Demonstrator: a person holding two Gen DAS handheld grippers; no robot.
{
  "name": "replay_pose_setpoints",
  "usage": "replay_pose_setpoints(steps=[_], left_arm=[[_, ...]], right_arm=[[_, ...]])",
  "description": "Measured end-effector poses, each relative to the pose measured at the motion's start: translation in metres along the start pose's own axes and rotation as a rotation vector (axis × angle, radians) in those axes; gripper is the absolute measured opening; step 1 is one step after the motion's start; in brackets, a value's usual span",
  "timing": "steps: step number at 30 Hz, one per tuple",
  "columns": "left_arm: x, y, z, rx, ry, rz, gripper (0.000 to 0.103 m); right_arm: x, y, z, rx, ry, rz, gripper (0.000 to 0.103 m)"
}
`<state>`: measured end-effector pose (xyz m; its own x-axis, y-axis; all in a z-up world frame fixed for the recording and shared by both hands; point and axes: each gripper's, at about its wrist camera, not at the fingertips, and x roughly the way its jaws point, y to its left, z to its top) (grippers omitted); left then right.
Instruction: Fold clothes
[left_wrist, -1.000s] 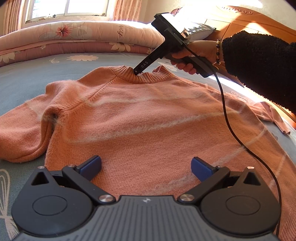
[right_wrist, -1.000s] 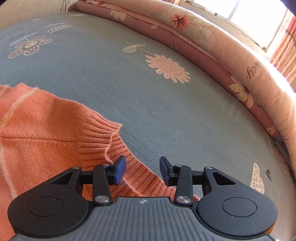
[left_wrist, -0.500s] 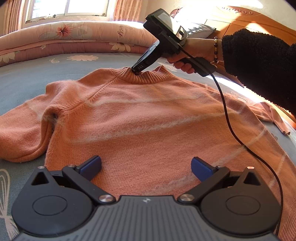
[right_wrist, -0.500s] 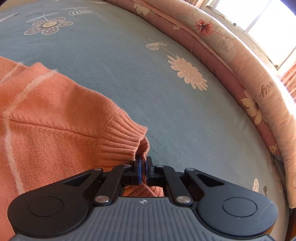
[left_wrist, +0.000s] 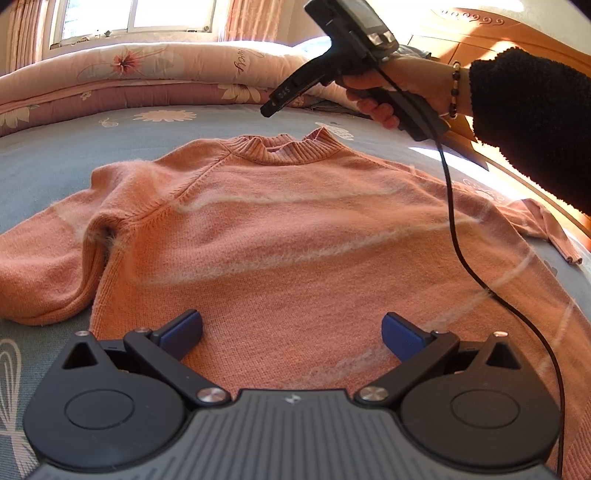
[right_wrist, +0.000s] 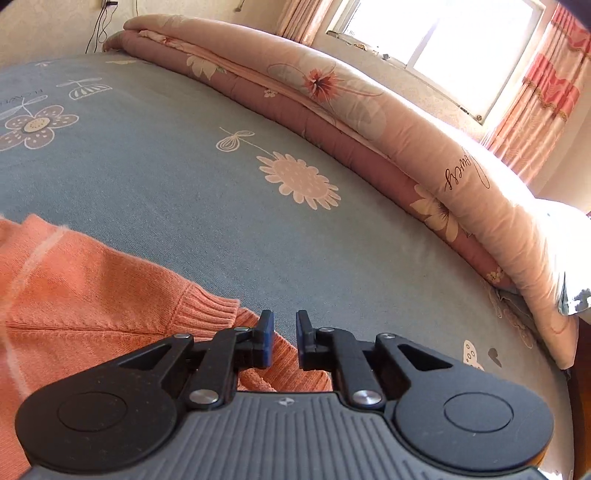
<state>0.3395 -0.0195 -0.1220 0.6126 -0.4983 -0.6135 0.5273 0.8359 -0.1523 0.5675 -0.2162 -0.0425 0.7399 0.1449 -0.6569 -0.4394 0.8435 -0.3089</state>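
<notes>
An orange knit sweater with pale stripes lies flat, front up, on the blue flowered bedsheet. My left gripper is open wide and empty over the sweater's hem. My right gripper is slightly open and empty, lifted above the ribbed collar; in the left wrist view it hangs above the collar, held by a hand. The left sleeve lies bunched at the left; the right sleeve cuff reaches the right edge.
A folded pink flowered quilt lies along the far side of the bed, also in the right wrist view. A wooden headboard stands at the right. A black cable hangs from the right gripper across the sweater.
My right gripper pinched the collar, then let it go and rose above it, jaws now slightly apart. The collar lies back on the bed. My left gripper has not moved.
</notes>
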Motion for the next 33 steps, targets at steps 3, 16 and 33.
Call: replay_pose_setpoints(steps=[3, 16, 33], left_arm=[[0.001, -0.001, 0.0, 0.007, 0.003, 0.006, 0.102], [0.003, -0.007, 0.003, 0.04, 0.017, 0.035, 0.102], [0.004, -0.009, 0.003, 0.05, 0.022, 0.045, 0.102]], right_arm=[[-0.033, 0.001, -0.027, 0.101, 0.06, 0.079, 0.013], [-0.086, 0.019, -0.146, 0.547, 0.3, 0.291, 0.016], [-0.118, 0.016, -0.172, 0.601, 0.177, 0.095, 0.04]])
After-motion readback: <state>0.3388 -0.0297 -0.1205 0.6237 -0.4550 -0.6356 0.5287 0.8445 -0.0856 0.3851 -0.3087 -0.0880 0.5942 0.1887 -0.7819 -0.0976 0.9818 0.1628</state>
